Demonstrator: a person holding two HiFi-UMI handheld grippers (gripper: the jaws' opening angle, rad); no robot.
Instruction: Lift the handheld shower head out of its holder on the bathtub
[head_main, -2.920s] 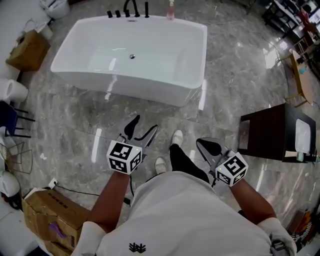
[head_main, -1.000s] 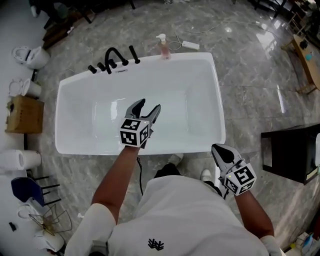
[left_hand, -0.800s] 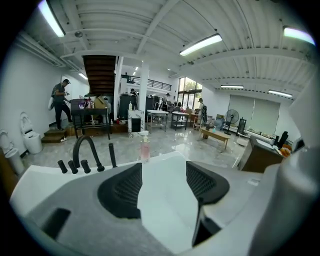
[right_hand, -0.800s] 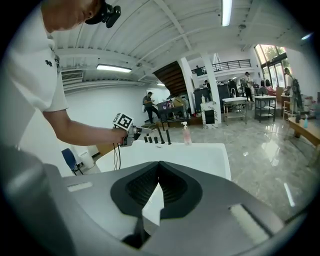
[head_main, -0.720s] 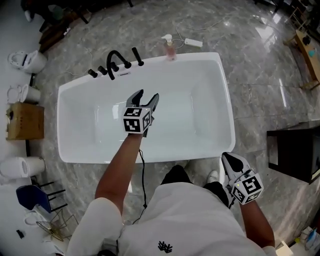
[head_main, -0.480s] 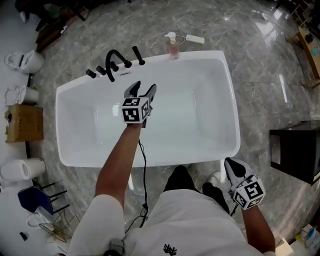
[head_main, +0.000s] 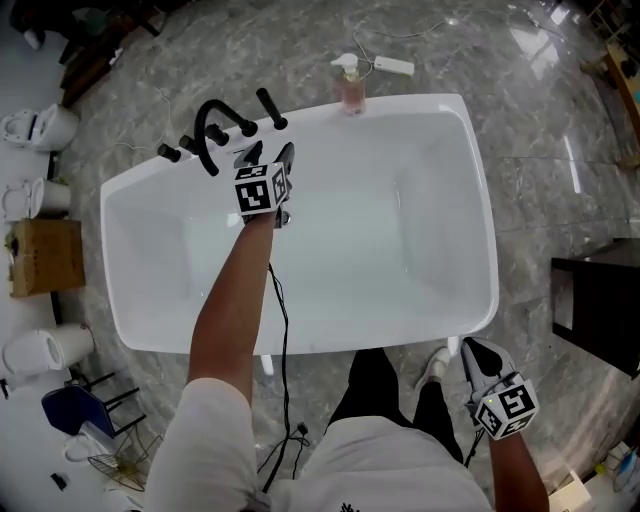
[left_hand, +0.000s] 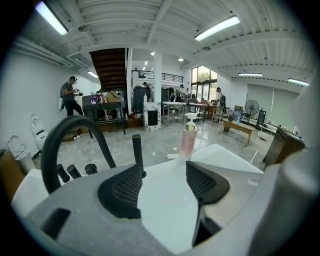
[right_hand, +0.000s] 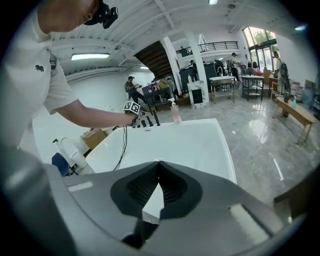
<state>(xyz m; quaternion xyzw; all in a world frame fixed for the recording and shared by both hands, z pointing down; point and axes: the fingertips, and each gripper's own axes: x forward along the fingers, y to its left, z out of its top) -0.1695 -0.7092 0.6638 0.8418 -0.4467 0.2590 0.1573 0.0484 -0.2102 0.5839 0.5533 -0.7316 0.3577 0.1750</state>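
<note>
A large open hall, part showroom and part workshop: a freestanding white bathtub (head_main: 484, 200) stands alone on a polished grey marble floor (head_main: 560, 130). Loose toilets (head_main: 40, 125) and a cardboard box (head_main: 45, 255) line one wall. Beyond are work tables (left_hand: 177, 107), a dark staircase (left_hand: 110, 62) and ceiling strip lights (left_hand: 215, 28).

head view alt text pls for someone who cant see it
From above, a person reaches the open left gripper across a white bathtub toward the black handheld shower head standing in its holder beside the arched faucet. The shut right gripper hangs outside the tub.
</note>
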